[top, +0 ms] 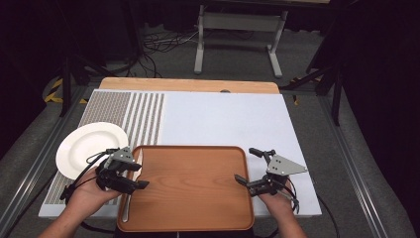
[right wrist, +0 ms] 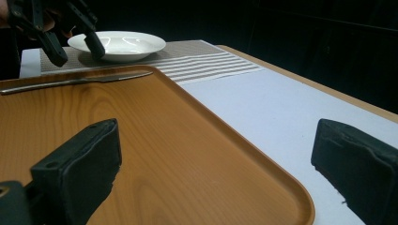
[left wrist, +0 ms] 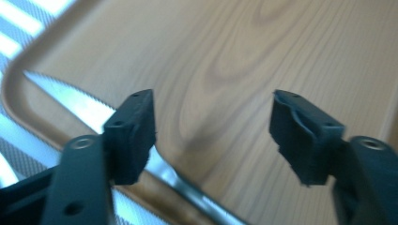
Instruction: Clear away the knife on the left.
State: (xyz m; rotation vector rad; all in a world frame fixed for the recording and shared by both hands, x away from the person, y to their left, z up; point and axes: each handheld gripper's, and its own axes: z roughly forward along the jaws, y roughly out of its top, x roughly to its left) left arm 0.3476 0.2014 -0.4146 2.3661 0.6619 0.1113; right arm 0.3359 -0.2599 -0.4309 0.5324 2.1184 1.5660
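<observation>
plate: white round plate (top: 92, 148), empty, on the striped mat at the left of the bench, just left of the tray's far-left corner; also seen far off in the right gripper view (right wrist: 117, 44).
mat: grey-and-white striped mat (top: 133, 114) under the plate, covering the left part of the bench top; a white sheet (top: 223, 119) covers the rest.
left gripper: left gripper (top: 138, 177) held in the person's left hand (top: 89, 191) at the tray's left edge, jaws pointing right over the tray, jaws apart with nothing between them. In the left gripper view the gap (left wrist: 213, 136) shows bare tray wood.
knife: metal table knife (top: 130, 191) lies along the tray's left rim, running near to far, serrated blade at the far end. Left gripper is just above it; cannot tell if touching. In the left gripper view the blade (left wrist: 80, 101) passes under the left jaw.
tray: brown wooden tray (top: 190, 186) with rounded corners, near centre of the bench, nothing on its middle.
right gripper: right gripper (top: 247, 166) held in the right hand (top: 277, 201) at the tray's right edge, jaws spread wide, holding nothing. In the right gripper view (right wrist: 213, 164) one jaw is over the tray, the other over the white sheet, with the tray rim between.
bench: light wood bench (top: 188, 85), bare strip visible at the far edge.
</observation>
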